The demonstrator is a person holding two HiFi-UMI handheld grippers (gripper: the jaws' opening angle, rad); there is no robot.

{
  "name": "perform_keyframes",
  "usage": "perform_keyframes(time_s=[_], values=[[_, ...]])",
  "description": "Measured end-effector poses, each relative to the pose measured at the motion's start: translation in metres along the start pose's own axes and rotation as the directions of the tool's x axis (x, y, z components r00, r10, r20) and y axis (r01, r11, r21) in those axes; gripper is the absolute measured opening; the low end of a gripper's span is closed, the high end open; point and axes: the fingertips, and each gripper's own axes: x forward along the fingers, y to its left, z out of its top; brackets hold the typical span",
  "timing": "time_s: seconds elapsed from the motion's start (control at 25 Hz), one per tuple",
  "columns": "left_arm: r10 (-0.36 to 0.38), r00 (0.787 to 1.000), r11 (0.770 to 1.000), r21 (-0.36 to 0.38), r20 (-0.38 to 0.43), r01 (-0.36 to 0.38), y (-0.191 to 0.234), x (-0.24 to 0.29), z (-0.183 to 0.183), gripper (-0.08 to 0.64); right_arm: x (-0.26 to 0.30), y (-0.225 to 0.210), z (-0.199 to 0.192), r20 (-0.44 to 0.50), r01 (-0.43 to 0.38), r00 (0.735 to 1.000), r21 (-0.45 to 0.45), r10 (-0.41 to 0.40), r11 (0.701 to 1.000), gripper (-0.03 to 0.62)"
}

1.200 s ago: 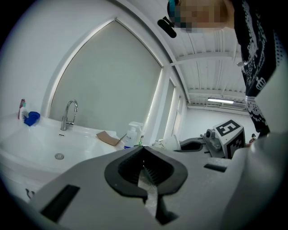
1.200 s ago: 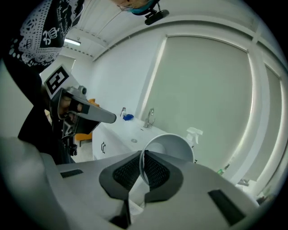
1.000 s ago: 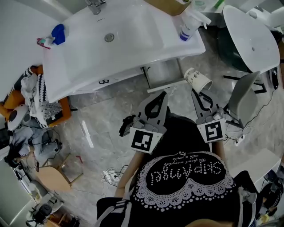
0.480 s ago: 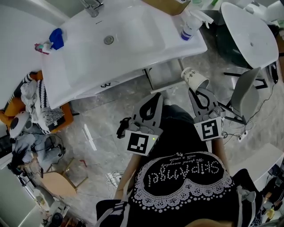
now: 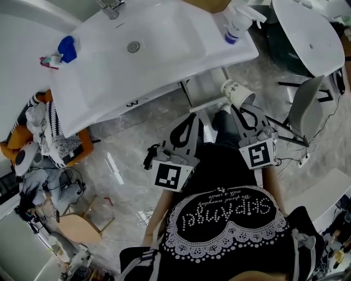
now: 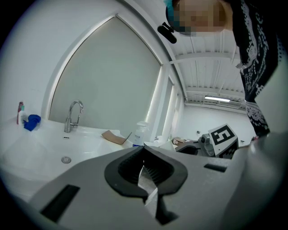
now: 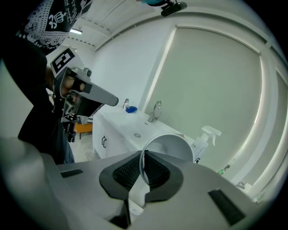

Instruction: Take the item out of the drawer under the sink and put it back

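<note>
Paper cup point(image 5: 239, 93), a white tapered cylinder with dark print on its smooth side, is hanging at about 1 o'clock of the head view, just off the front edge of the sink counter and over the floor. The right gripper point(image 5: 237, 108) is clenching it: in the right gripper view the ribbed black pads are pinching the thin wall at the rim, and the round open mouth is facing the camera. The left gripper point(image 5: 192, 116) is sitting near it at 9 o'clock of the cup, its grey jaws closing into a loop with the tips meeting and nothing between them. Each gripper is carrying a cube with black-and-white square markers. The glossy white sink point(image 5: 164, 33) is spreading across 11 to 12 o'clock, a shallow rectangular basin with a round metal drain point(image 5: 133, 47) and a curved chrome faucet point(image 5: 112, 6) at its far edge. A blue sponge point(image 5: 68, 48) is lying at the counter's 10 o'clock corner, and a translucent spray bottle point(image 5: 235, 27) with a white trigger is standing at the 1 o'clock corner. The floor point(image 5: 131, 148) is showing grey, marble-veined tile.
</note>
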Motion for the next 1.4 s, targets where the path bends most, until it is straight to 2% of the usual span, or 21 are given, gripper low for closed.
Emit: perform_keyframes(time_s=[0.36,0.64,1.08,1.4], values=[[0.042,0.999,0.999,-0.032,0.033,-0.041,0.009,-0.004,0.007,0.005,0.013,0.006,-0.003,-0.027,-0.038,0.999,-0.023,0.038,0.999,0.025],[0.041,0.999,0.998,-0.039,0.014,-0.041,0.007,-0.002,0.002,0.005,0.018,0.007,-0.018,-0.101,-0.057,0.994,-0.133,0.043,0.99,0.025],[0.106,0.994,0.993,-0.055,0.016,-0.105,0.014,-0.002,0.001,0.005,0.032,0.008,-0.033,-0.133,-0.123,0.986,-0.187,0.099,0.975,0.025],[0.141,0.99,0.988,-0.061,0.008,-0.141,0.017,-0.011,-0.003,0.005,0.05,0.019,-0.044,-0.154,-0.176,0.978,-0.271,0.138,0.946,0.025]])
